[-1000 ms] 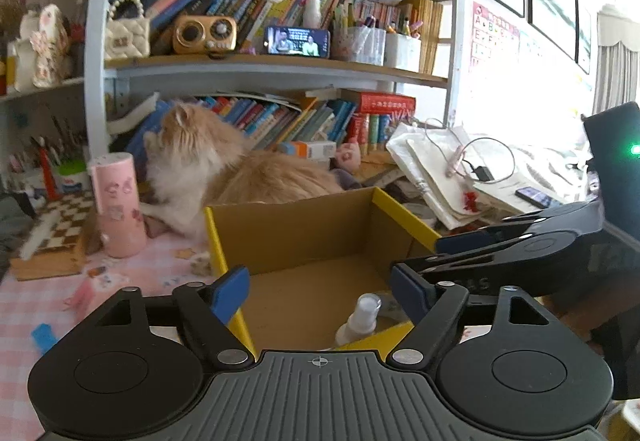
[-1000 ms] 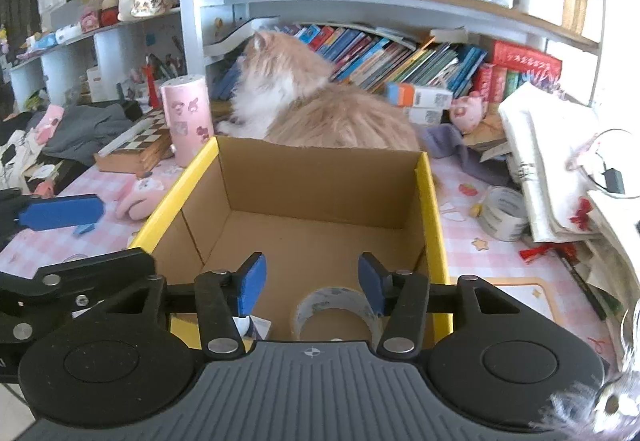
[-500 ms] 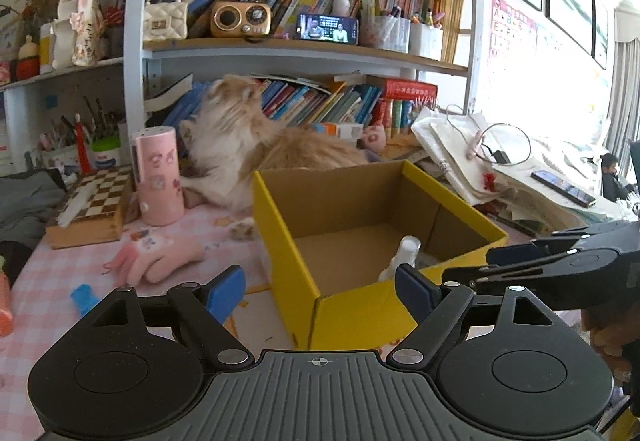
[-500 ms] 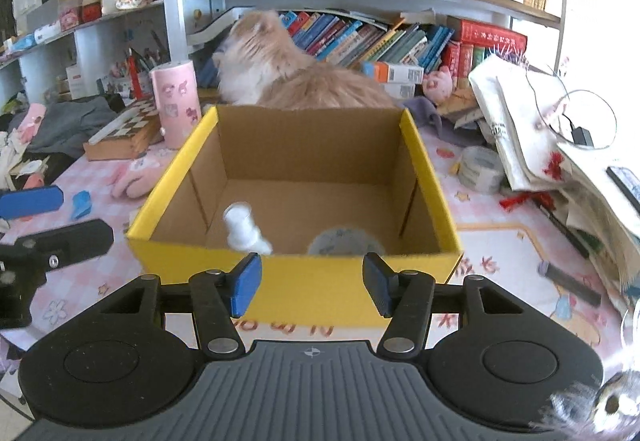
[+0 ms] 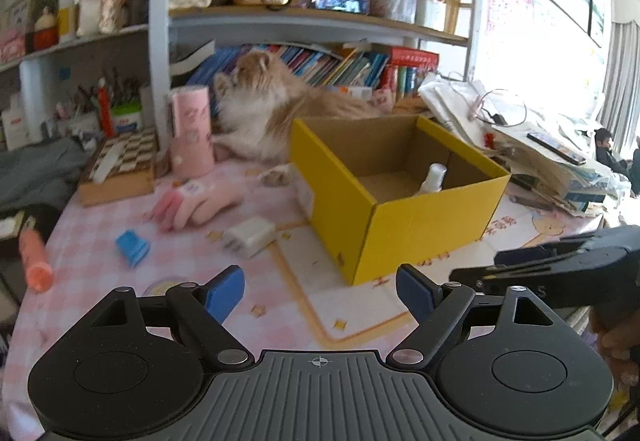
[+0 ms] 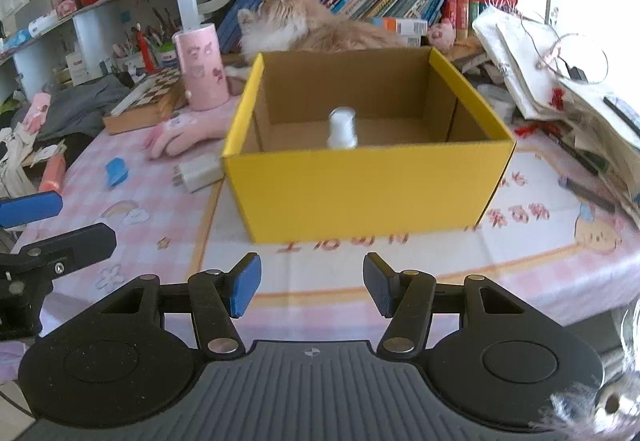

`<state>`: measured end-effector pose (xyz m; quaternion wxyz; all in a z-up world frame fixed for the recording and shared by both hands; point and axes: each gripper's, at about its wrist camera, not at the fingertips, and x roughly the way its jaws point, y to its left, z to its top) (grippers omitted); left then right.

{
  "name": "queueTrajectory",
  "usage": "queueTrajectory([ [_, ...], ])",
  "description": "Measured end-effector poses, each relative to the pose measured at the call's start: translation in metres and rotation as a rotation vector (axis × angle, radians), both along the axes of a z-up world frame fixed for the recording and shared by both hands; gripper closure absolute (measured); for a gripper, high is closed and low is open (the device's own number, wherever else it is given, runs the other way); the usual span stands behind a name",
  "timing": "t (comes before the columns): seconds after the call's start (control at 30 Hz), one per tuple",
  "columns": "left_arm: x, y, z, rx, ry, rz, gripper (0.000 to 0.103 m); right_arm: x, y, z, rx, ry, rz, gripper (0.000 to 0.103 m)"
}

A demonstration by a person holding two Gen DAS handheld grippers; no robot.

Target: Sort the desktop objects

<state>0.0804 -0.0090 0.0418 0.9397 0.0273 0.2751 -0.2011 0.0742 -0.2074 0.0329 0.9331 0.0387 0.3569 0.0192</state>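
Note:
A yellow cardboard box [image 5: 404, 219] [image 6: 360, 193] stands open on the pink checked table, with a small white spray bottle [image 5: 432, 177] [image 6: 342, 129] upright inside. Left of it lie a white charger [image 5: 250, 237] [image 6: 198, 173], a blue clip [image 5: 132, 247] [image 6: 116, 171], a pink plush glove [image 5: 196, 203] [image 6: 180, 129] and an orange tube [image 5: 36, 261] [image 6: 54, 171]. My left gripper [image 5: 320, 291] is open and empty, hanging over the table before the box's near corner. My right gripper [image 6: 312, 285] is open and empty in front of the box's near wall.
A long-haired cat [image 5: 272, 109] [image 6: 320, 29] lies behind the box against the bookshelf. A pink cylinder [image 5: 190, 129] [image 6: 202, 71] and a chessboard box [image 5: 124, 165] stand at back left. Papers, cables and a phone [image 5: 556, 149] pile up on the right.
Both grippers have drawn back from above the box toward the near table edge. The box now sits farther away, its outer walls showing. The tape roll inside is hidden behind the near wall.

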Motion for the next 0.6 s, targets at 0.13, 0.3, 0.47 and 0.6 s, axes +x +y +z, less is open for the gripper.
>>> queueTrajectory([
  [0.13,-0.006,0.02,-0.003,-0.001,0.038,0.008,0.017,-0.012,0.019,-0.004,0.009,0.022,-0.011,0.049],
  [0.3,-0.015,0.039,-0.005,0.013,0.055,0.013,0.017,-0.023,0.047,-0.009,0.011,0.043,0.022,0.047],
  [0.47,-0.023,0.056,-0.006,0.033,0.057,0.021,0.017,-0.027,0.076,-0.013,-0.002,0.054,0.088,0.046],
  [0.6,-0.027,0.067,-0.007,0.047,0.054,0.029,0.017,-0.027,0.097,-0.014,-0.013,0.052,0.135,0.045],
])
